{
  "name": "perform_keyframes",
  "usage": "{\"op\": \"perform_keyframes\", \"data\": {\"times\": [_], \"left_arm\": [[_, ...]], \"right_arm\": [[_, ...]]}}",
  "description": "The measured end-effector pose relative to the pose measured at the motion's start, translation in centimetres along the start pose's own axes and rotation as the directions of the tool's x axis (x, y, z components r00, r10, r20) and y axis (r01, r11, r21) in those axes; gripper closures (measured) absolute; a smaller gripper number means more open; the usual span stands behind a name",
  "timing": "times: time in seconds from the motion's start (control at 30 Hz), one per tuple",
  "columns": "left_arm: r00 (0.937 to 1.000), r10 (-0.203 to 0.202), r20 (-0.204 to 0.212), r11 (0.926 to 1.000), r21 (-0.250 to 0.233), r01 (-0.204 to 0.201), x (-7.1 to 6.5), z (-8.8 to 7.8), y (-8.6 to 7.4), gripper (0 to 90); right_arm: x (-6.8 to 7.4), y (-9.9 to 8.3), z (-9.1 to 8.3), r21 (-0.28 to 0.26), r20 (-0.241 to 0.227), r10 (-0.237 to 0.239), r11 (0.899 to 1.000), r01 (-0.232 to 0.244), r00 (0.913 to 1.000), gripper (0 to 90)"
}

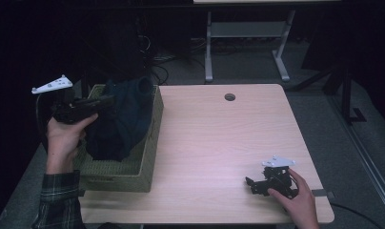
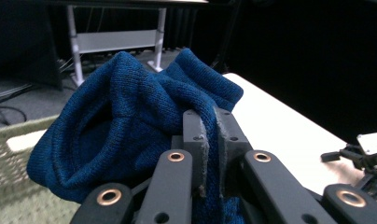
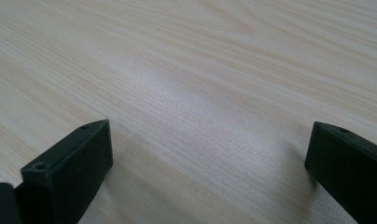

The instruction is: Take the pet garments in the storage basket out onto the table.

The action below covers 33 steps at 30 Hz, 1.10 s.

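Observation:
A dark blue knitted garment (image 1: pixel 121 119) hangs bunched over the woven basket (image 1: pixel 150 157) at the table's left edge. My left gripper (image 1: pixel 107 102) is shut on a fold of it and holds it lifted above the basket. In the left gripper view the two jaws stand close together with the blue garment (image 2: pixel 130 112) pinched between them. My right gripper (image 1: pixel 251 183) rests low on the table near the front right corner. Its jaws stand wide apart in the right gripper view, with bare wood (image 3: pixel 200 116) between them.
The light wooden table (image 1: pixel 219 138) has a round cable hole (image 1: pixel 229 97) near its far edge. Beyond it stands the grey frame of another desk (image 1: pixel 248 43) on a dark floor with cables.

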<state>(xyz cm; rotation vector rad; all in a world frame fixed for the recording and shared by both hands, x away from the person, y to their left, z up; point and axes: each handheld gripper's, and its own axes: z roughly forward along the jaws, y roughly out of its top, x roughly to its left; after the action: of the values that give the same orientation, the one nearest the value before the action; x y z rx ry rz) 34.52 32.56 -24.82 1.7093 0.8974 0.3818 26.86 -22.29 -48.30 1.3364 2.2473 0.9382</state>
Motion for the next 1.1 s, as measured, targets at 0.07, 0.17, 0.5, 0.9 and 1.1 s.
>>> {"op": "perform_keyframes", "data": {"times": [0.07,0.17,0.5,0.9,1.1], "left_arm": [[0.9999,0.006,0.008,0.9999,-0.010,-0.006,-0.2,0.1,0.5,84.2],[0.9997,0.014,0.020,0.9997,-0.019,-0.014,-0.5,0.2,1.1,84.2],[0.9946,0.063,0.083,0.9957,-0.073,-0.057,-2.7,1.4,4.2,84.1],[0.9805,0.116,0.159,0.9895,-0.104,-0.100,-5.8,3.9,7.2,84.1],[0.9726,0.122,0.198,0.9891,-0.106,-0.102,-6.9,5.6,7.7,84.2]], "right_arm": [[0.0,0.0,0.0,0.000,0.000,0.000,1.000,0.000,1.0000,0.4],[0.0,0.0,0.0,0.000,0.000,0.000,1.000,0.000,1.0000,0.4],[0.0,0.0,0.0,0.000,-0.001,0.000,1.000,0.000,1.0000,0.4],[0.0,0.0,0.0,0.000,0.000,0.000,1.000,0.000,1.0000,0.4],[0.0,0.0,0.0,0.001,0.001,0.000,1.000,0.000,1.0000,0.4]]}}
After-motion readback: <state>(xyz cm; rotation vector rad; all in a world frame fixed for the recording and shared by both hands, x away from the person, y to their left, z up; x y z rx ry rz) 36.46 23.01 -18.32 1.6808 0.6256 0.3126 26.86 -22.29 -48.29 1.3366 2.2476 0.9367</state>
